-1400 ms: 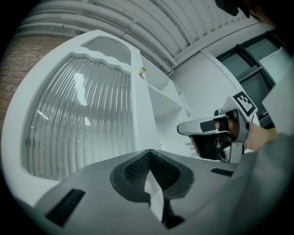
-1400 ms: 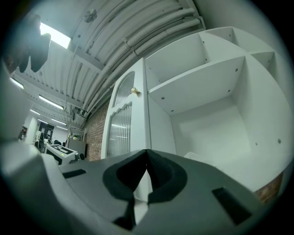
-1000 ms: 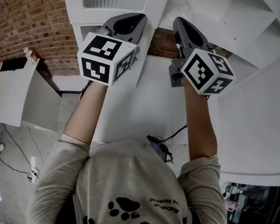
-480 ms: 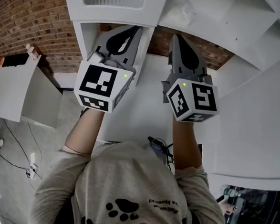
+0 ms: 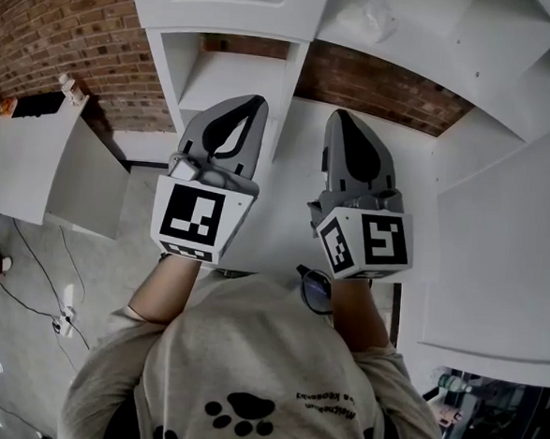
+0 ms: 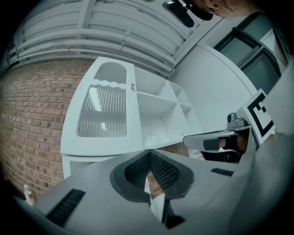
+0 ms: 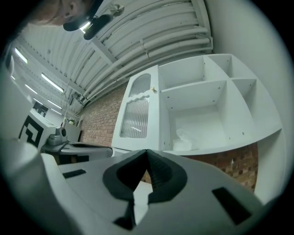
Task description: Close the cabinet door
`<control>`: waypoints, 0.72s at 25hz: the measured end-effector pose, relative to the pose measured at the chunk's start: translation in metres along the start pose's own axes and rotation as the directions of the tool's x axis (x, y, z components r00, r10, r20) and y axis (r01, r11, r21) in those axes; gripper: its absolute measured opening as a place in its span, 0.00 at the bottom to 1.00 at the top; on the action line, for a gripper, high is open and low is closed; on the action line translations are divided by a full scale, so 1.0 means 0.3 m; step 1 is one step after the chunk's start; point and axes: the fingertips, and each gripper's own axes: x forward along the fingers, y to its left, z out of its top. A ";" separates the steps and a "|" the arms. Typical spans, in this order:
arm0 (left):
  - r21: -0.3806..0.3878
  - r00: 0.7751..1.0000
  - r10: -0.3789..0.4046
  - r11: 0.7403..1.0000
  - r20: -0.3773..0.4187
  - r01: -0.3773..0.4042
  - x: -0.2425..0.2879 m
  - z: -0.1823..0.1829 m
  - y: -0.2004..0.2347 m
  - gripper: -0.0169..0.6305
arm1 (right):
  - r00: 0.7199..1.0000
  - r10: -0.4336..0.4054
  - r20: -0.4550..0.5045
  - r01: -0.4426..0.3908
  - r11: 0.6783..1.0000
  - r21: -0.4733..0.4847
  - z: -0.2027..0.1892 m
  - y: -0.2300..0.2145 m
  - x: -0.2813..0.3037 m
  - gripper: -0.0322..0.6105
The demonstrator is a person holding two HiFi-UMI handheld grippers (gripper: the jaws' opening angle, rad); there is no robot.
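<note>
Found left gripper (image 6: 149, 152) clenched, tips together, nothing gripped. Found right gripper (image 7: 147, 152) likewise clamped shut, empty. Held both side by side, near but not touching. Spotted cabinet door (image 6: 102, 112) with ribbed pane up ahead of both tips, well apart, untouched. Could not tell whether fully shut or ajar. Noted open shelves (image 7: 202, 110) just right of door. Logged brick wall (image 6: 32, 124) behind, left of left gripper.

L tool (image 5: 253, 102) & R tool (image 5: 340, 115) dropped back twd person (image 5: 255, 372).
</note>
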 end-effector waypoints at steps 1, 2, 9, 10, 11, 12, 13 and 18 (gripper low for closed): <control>-0.007 1.000 -0.002 1.000 -0.011 0.002 -0.005 -0.021 -0.007 0.04 | 1.000 0.004 -0.016 -0.004 1.000 -0.001 -0.022 0.009 -0.007 0.06; -0.015 1.000 -0.004 1.000 -0.023 0.004 -0.009 -0.043 -0.015 0.04 | 0.999 0.008 -0.033 -0.008 1.000 -0.002 -0.046 0.016 -0.013 0.06; -0.060 0.996 0.014 0.998 -0.092 -0.020 -0.039 -0.186 -0.042 0.04 | 0.994 0.023 -0.108 -0.025 1.000 -0.011 -0.187 0.048 -0.052 0.06; -0.068 0.995 0.022 0.997 -0.097 -0.029 -0.046 -0.197 -0.038 0.04 | 0.993 0.025 -0.111 -0.027 1.000 -0.015 -0.201 0.054 -0.057 0.06; -0.074 0.994 0.029 0.997 -0.102 -0.036 -0.053 -0.208 -0.037 0.04 | 0.993 0.026 -0.116 -0.028 0.999 -0.015 -0.216 0.060 -0.062 0.06; -0.076 0.994 0.032 0.996 -0.105 -0.040 -0.058 -0.217 -0.038 0.04 | 0.992 0.027 -0.120 -0.029 0.999 -0.013 -0.231 0.065 -0.069 0.06; -0.077 0.994 0.032 0.996 -0.107 -0.040 -0.061 -0.224 -0.041 0.04 | 0.992 0.027 -0.124 -0.029 1.000 -0.010 -0.245 0.068 -0.074 0.06; -0.067 0.990 0.039 0.997 -0.134 -0.049 -0.078 -0.274 -0.035 0.04 | 0.991 0.026 -0.128 -0.025 1.000 0.008 -0.293 0.067 -0.088 0.06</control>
